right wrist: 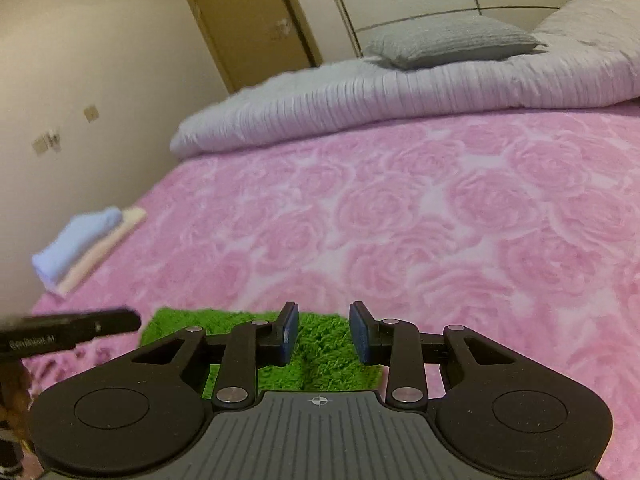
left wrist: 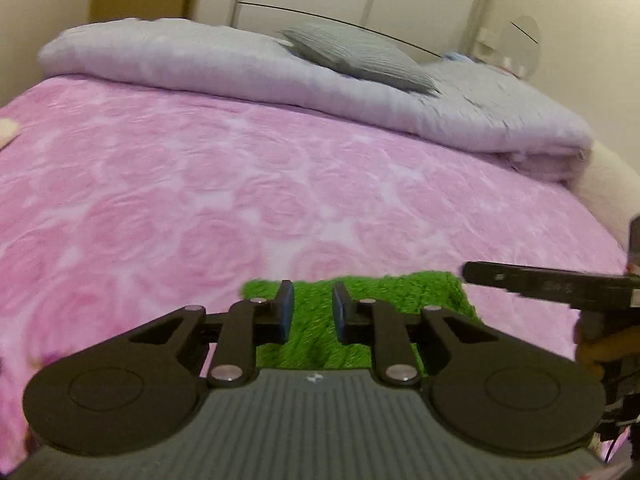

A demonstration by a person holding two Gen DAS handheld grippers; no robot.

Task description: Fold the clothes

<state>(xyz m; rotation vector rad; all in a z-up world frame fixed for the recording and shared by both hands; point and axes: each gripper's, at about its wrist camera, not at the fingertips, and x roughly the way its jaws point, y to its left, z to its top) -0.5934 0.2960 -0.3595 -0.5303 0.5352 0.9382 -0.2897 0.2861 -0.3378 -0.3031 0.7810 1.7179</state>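
Grey pillow (right wrist: pixel 452 42) atop lilac duvet (right wrist: pixel 360 112), pink rose-patterned bedspread (right wrist: pixel 400 216) below

Shaggy green cloth (right wrist: pixel 320 344) on pink rose-patterned bedspread (right wrist: pixel 440 208); lilac ribbed quilt (right wrist: pixel 400 100).

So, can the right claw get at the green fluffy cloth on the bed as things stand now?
Probably yes. The right claw hovers open just above the green cloth, and nothing lies between them. The left claw is beside it, not across its path.
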